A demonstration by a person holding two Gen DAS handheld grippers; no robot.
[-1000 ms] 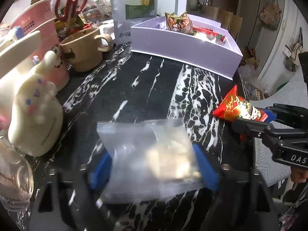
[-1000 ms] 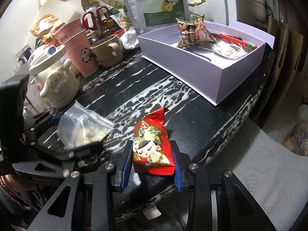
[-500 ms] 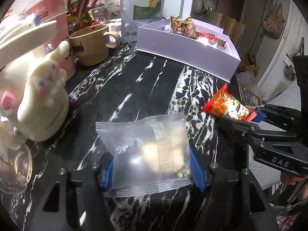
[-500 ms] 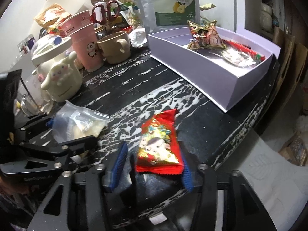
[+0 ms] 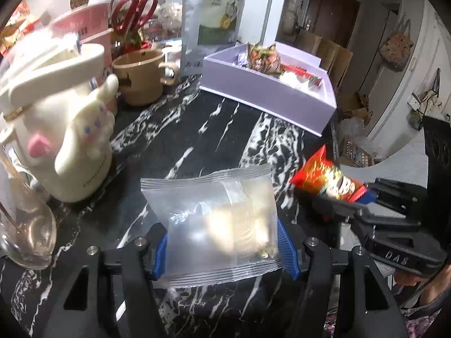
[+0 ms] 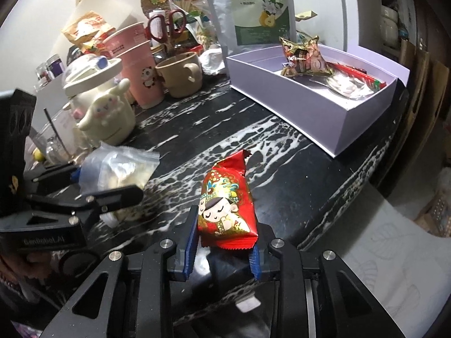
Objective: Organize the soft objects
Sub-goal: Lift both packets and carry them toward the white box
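Observation:
My left gripper (image 5: 222,249) is shut on a clear plastic snack bag (image 5: 217,222) and holds it above the black marble table; the bag also shows in the right wrist view (image 6: 118,169). My right gripper (image 6: 222,249) is shut on a red snack packet (image 6: 227,200) with a cartoon face, also seen at the right of the left wrist view (image 5: 328,181). A lavender box (image 5: 270,95) stands at the back right and holds several snack packets; it also shows in the right wrist view (image 6: 296,104).
A cream rabbit-shaped jar (image 5: 59,129), a tan mug (image 5: 141,84), pink cups (image 6: 138,64), red scissors (image 6: 166,26) and a tall green-labelled pouch (image 6: 256,8) crowd the back left. A glass (image 5: 25,231) stands at the near left. The table edge (image 6: 352,197) runs to the right.
Both grippers have lifted their packets off the table and moved forward a little. The clear bag and the red packet sit higher in the jaws than before.

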